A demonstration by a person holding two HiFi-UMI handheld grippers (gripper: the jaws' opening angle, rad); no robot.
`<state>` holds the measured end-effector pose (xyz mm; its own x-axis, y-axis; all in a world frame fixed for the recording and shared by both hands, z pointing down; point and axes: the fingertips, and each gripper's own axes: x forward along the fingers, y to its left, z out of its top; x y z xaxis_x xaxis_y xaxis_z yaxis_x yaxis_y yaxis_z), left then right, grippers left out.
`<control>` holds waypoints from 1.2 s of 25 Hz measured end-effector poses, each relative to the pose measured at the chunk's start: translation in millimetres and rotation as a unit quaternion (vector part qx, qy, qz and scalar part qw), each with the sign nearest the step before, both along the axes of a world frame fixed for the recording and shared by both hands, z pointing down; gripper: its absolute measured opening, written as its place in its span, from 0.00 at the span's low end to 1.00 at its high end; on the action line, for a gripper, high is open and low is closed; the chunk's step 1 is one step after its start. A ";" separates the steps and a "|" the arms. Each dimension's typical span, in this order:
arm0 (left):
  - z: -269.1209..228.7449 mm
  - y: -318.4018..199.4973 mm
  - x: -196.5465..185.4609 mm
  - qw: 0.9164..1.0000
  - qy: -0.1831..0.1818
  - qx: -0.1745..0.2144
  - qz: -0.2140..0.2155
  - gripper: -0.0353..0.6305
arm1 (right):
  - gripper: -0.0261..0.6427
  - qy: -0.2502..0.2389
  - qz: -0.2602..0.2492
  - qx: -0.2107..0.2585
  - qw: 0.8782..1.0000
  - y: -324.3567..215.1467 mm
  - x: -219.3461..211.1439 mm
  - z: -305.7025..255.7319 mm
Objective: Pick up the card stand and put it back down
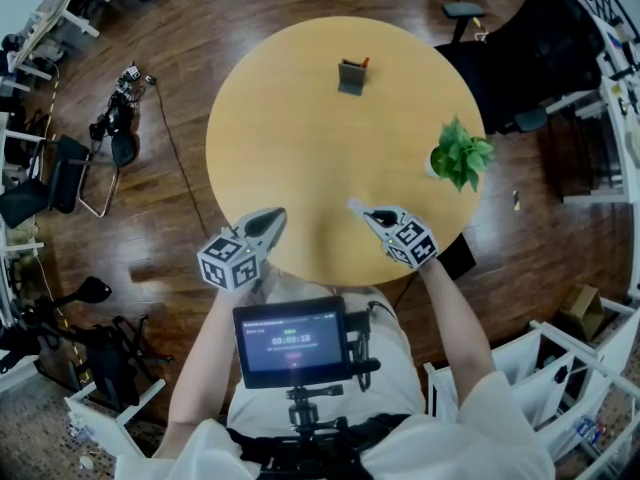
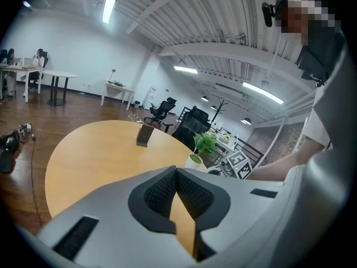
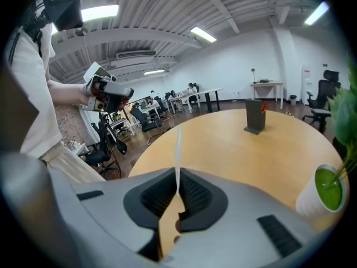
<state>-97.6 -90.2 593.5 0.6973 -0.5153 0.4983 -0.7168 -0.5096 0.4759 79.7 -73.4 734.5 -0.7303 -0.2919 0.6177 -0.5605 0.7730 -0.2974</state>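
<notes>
Over the table's (image 1: 300, 158) near edge, the left gripper (image 1: 274, 215) is closed and empty, the right gripper (image 1: 356, 207) pinches a thin white card (image 3: 178, 141) — the card stand (image 1: 351, 77) stands at the far side.

The tabletop (image 1: 300, 118) looks like smooth pale wood with a soft matt finish, and the floor (image 1: 180, 48) around it is darker, glossier wood planks. On the tabletop, the card stand (image 1: 351, 76) seems matt dark grey and the plant pot (image 3: 307, 202) smooth white. The left gripper (image 2: 175, 172) and the right gripper (image 3: 178, 175) are matt grey plastic with black ribbed pads (image 2: 159, 194), and the thin white sheet (image 3: 178, 149) in the right one looks like paper.
</notes>
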 end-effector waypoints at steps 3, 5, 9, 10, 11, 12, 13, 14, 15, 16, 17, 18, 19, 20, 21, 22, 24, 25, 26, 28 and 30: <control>5.9 -0.5 -3.7 1.000 -0.004 -0.003 -0.005 0.05 | 0.08 0.004 0.000 -0.001 1.000 -1.6 -0.5 10.8; 9.2 -0.2 -7.1 1.000 -0.008 -0.004 -0.008 0.05 | 0.08 0.006 0.000 -0.004 1.000 -1.2 -1.4 16.7; 12.1 -0.2 -14.4 1.000 -0.014 -0.006 -0.011 0.05 | 0.08 0.013 0.001 -0.008 1.000 -0.6 -3.3 27.9; 11.9 -1.0 -15.3 1.000 -0.015 -0.006 -0.011 0.05 | 0.08 0.016 0.001 -0.010 1.000 -1.0 -3.1 30.6; 11.7 -2.2 -15.6 1.000 -0.015 -0.006 -0.011 0.05 | 0.08 0.018 0.002 -0.012 1.000 -1.6 -2.7 32.9; 11.7 -3.5 -15.4 1.000 -0.016 -0.006 -0.011 0.05 | 0.08 0.020 0.002 -0.014 1.000 -2.2 -2.2 35.0; 11.9 -4.7 -15.2 1.000 -0.016 -0.006 -0.011 0.05 | 0.08 0.021 0.001 -0.015 1.000 -2.8 -1.8 37.0; 12.1 -5.9 -15.1 1.000 -0.016 -0.006 -0.010 0.05 | 0.08 0.022 0.001 -0.017 1.000 -3.2 -1.4 39.6; 12.2 -6.8 -15.2 1.000 -0.016 -0.007 -0.010 0.05 | 0.08 0.024 0.002 -0.018 1.000 -3.4 -1.3 42.6; 12.2 -7.5 -15.3 1.000 -0.017 -0.007 -0.010 0.05 | 0.08 0.025 0.002 -0.019 1.000 -3.5 -1.5 45.5; 12.0 -8.1 -15.1 1.000 -0.017 -0.007 -0.010 0.05 | 0.08 0.026 0.002 -0.020 0.999 -3.6 -1.8 47.9; 11.8 -8.5 -14.8 1.000 -0.017 -0.007 -0.009 0.05 | 0.08 0.027 0.002 -0.021 0.999 -3.7 -2.1 50.0; 11.7 -8.9 -14.4 1.000 -0.018 -0.007 -0.009 0.05 | 0.08 0.028 0.001 -0.023 0.999 -3.6 -2.3 52.2; 11.6 -9.4 -13.9 1.000 -0.018 -0.006 -0.009 0.05 | 0.08 0.029 0.000 -0.024 0.999 -3.5 -2.3 54.6; 11.7 -9.9 -13.5 1.000 -0.019 -0.006 -0.008 0.05 | 0.08 0.031 -0.001 -0.026 0.999 -3.5 -2.3 57.2; 11.7 -10.5 -13.4 1.000 -0.019 -0.006 -0.007 0.05 | 0.08 0.033 -0.002 -0.027 0.999 -3.6 -2.3 59.9; 11.6 -11.1 -14.0 1.000 -0.020 -0.007 -0.007 0.05 | 0.08 0.038 -0.006 -0.028 0.999 -4.1 -3.4 64.2; 11.5 -11.3 -14.5 1.000 -0.021 -0.007 -0.007 0.05 | 0.08 0.039 -0.008 -0.029 0.999 -4.3 -4.7 65.7; 11.3 -11.5 -14.9 1.000 -0.021 -0.007 -0.007 0.05 | 0.08 0.039 -0.009 -0.030 0.999 -4.5 -6.0 67.3; 11.2 -11.4 -15.9 1.000 -0.021 -0.007 -0.008 0.05 | 0.08 0.040 -0.012 -0.032 0.999 -4.5 -7.8 70.9; 10.8 -11.0 -17.8 1.000 -0.021 -0.008 -0.011 0.05 | 0.08 0.042 -0.014 -0.034 0.998 -4.8 -8.3 76.1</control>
